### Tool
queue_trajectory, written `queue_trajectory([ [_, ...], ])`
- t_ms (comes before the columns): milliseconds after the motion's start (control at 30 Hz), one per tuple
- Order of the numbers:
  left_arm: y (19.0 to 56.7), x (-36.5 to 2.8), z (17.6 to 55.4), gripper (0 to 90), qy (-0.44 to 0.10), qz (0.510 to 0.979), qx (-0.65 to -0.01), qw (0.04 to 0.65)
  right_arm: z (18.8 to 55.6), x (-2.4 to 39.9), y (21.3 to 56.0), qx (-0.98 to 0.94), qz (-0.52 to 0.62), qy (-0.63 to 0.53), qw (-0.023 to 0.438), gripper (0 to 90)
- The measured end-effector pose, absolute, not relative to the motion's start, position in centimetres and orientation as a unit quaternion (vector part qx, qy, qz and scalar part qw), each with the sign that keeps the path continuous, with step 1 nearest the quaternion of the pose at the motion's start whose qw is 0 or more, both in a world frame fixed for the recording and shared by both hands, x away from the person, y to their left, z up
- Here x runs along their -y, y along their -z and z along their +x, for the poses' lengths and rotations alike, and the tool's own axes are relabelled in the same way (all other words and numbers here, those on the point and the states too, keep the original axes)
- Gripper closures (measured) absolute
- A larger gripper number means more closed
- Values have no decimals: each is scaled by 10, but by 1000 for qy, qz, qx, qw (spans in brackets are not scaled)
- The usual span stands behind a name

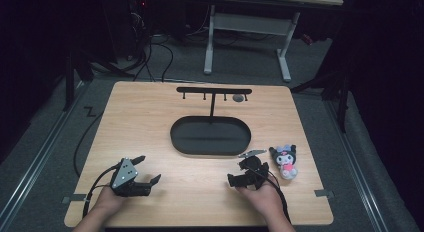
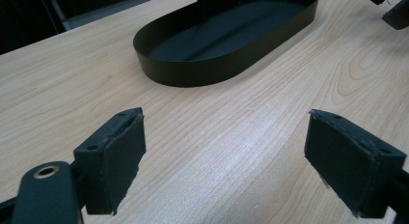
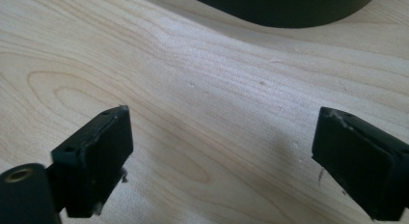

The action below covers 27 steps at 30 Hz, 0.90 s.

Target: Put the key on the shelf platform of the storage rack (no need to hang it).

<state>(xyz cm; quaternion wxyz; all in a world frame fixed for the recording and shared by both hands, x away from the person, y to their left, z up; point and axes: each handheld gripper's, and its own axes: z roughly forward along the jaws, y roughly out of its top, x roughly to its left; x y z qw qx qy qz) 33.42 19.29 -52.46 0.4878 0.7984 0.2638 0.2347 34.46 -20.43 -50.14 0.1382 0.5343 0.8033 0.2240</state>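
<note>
Two grippers sit low in the high view, both empty with fingers spread: left gripper (image 1: pixel 141 173) at lower left, right gripper (image 1: pixel 246 170) at lower centre-right. Your likely target, the small black-and-pink plush doll (image 1: pixel 284 160), lies just right of the right gripper on the light wooden tabletop (image 1: pixel 150 122). Soft plush may slip from a shallow pinch. Mind the black oval metal tray (image 1: pixel 210 136) with its hook stand (image 1: pixel 214 93) in the frame's centre; nothing blocks the doll.

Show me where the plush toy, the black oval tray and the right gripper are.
plush toy (image 1: pixel 285 161): high view, on its pink body.
black oval tray (image 2: pixel 212 69): left gripper view, on its near outer wall.
right gripper (image 1: pixel 245 173): high view, midway between its fingertips.
</note>
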Motion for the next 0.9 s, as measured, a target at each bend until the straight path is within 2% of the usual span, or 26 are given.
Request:
queue_trajectory([
  [367,525,-193,334,154,-236,798,-263,487,344,204,497,-816,528,-208,110,58],
  [900,525,-193,334,154,-236,798,-263,488,341,216,480,-816,528,-205,112,131],
])
